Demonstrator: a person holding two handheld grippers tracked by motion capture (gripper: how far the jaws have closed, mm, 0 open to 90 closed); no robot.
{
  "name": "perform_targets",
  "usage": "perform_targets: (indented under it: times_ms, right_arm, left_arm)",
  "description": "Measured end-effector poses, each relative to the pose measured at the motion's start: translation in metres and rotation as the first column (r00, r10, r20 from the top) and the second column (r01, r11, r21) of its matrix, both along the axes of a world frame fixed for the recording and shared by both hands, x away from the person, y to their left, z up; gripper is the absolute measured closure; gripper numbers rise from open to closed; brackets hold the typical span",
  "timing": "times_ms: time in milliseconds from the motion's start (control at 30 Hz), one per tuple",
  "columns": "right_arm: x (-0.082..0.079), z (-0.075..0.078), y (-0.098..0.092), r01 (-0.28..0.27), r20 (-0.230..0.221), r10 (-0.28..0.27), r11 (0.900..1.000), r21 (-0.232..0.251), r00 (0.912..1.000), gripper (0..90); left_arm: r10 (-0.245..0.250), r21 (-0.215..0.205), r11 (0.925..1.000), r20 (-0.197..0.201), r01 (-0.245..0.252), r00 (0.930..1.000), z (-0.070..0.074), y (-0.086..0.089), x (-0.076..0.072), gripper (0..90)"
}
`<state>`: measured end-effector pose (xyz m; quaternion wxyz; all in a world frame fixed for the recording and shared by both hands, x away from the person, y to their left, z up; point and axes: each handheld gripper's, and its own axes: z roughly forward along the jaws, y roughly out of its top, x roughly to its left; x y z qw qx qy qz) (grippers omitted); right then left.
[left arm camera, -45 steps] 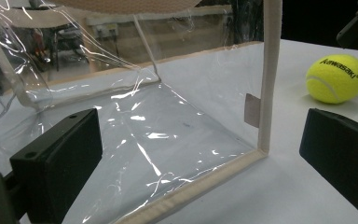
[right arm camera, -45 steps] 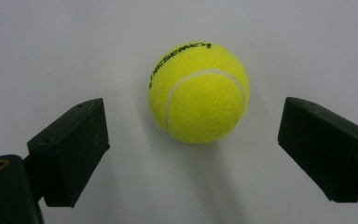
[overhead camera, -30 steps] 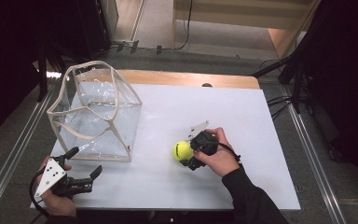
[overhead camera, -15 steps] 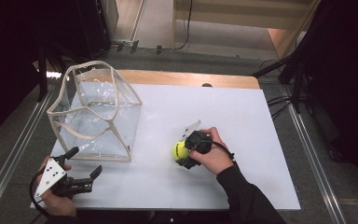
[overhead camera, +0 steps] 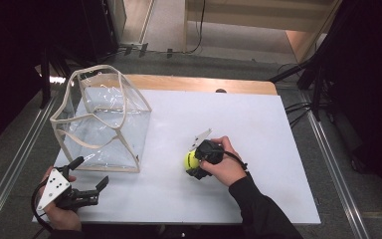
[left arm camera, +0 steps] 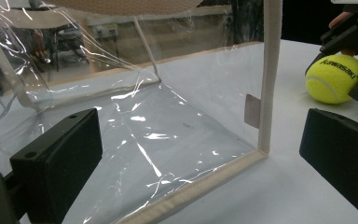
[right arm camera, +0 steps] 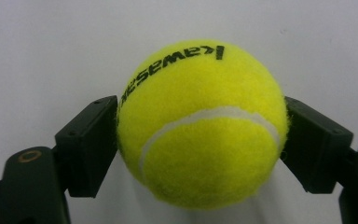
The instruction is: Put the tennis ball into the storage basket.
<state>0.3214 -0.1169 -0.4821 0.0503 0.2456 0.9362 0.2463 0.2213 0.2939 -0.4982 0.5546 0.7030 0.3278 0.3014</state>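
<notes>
Left claw [overhead camera: 93, 174] released at the white table's [overhead camera: 258, 129] near-left corner, jaws spread toward the clear plastic bag [overhead camera: 104, 124] just beyond, yellow tennis ball [overhead camera: 192, 160] mid-table to the bag's right, right claw [overhead camera: 195, 164] just closing, now clenched on the ball's sides.

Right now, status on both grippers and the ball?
Right gripper jaws just closed onto tennis ball, pads on both sides. Left gripper open, holding nothing, facing the clear bag. Ball on the table; path to bag unobstructed.
</notes>
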Motion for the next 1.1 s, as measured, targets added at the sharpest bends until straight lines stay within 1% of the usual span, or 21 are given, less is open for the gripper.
perform_targets:
  times_ms: [67, 233, 367, 467, 500, 667, 700, 800, 900, 1033, 1067, 1100]
  right_arm:
    - [0.000, 0.001, 0.000, 0.003, 0.005, -0.003, 1.000, 0.000, 1.0000, 22.8]
    - [0.000, 0.003, 0.000, 0.012, -0.005, -0.012, 1.000, -0.009, 0.9999, 23.6]
    - [0.001, 0.003, 0.000, 0.003, 0.003, -0.003, 1.000, -0.010, 1.0000, 23.8]
    - [0.001, 0.005, 0.001, 0.013, -0.002, -0.013, 1.000, -0.011, 0.9999, 23.9]
    - [0.002, 0.005, 0.002, 0.008, 0.002, -0.008, 1.000, -0.009, 1.0000, 23.9]
    - [0.004, 0.007, 0.007, -0.003, 0.001, 0.003, 1.000, -0.008, 1.0000, 24.0]
    - [0.003, 0.008, 0.008, 0.008, -0.001, -0.008, 1.000, -0.012, 1.0000, 24.0]
    - [0.005, 0.011, 0.011, -0.003, 0.004, 0.003, 1.000, -0.006, 1.0000, 24.0]
    - [0.007, 0.016, 0.017, -0.003, 0.013, 0.003, 1.000, 0.001, 0.9999, 24.0]
    - [0.008, 0.019, 0.021, -0.017, 0.010, 0.017, 1.000, -0.004, 0.9998, 24.0]
    - [0.008, 0.020, 0.022, -0.006, 0.006, 0.006, 1.000, -0.004, 1.0000, 24.1]
    - [0.009, 0.020, 0.025, -0.014, 0.014, 0.014, 1.000, 0.000, 0.9998, 24.0]
  left_arm:
    - [0.000, 0.001, 1.0000, 0.000, 0.000, 1.0000, 0.000, 0.000, 0.000, 0.0]
    - [-0.001, 0.002, 1.0000, 0.001, 0.001, 1.0000, 0.000, 0.001, 0.000, 0.0]
    - [-0.001, 0.001, 1.0000, 0.000, 0.001, 1.0000, 0.000, 0.001, 0.000, 0.0]
    - [0.000, 0.001, 1.0000, 0.000, 0.000, 1.0000, 0.000, 0.001, 0.000, 0.0]
    - [0.000, 0.001, 1.0000, 0.000, 0.000, 1.0000, 0.000, 0.001, 0.000, 0.0]
    - [0.002, 0.001, 1.0000, 0.001, -0.002, 1.0000, 0.000, 0.001, 0.000, 0.0]
    - [0.003, 0.000, 1.0000, 0.001, -0.003, 1.0000, 0.000, 0.001, 0.000, 0.0]
    - [0.001, -0.009, 1.0000, 0.005, -0.001, 1.0000, 0.000, 0.001, 0.000, 0.0]
    - [0.002, -0.010, 0.9999, 0.004, -0.002, 1.0000, 0.000, 0.001, 0.000, 0.0]
    - [0.001, -0.010, 1.0000, 0.005, -0.001, 1.0000, 0.000, 0.001, 0.000, 0.0]
    - [0.000, -0.009, 1.0000, 0.004, 0.000, 1.0000, 0.000, 0.001, 0.000, 0.0]
    - [0.000, -0.009, 1.0000, 0.004, 0.000, 1.0000, 0.000, 0.001, 0.000, 0.0]
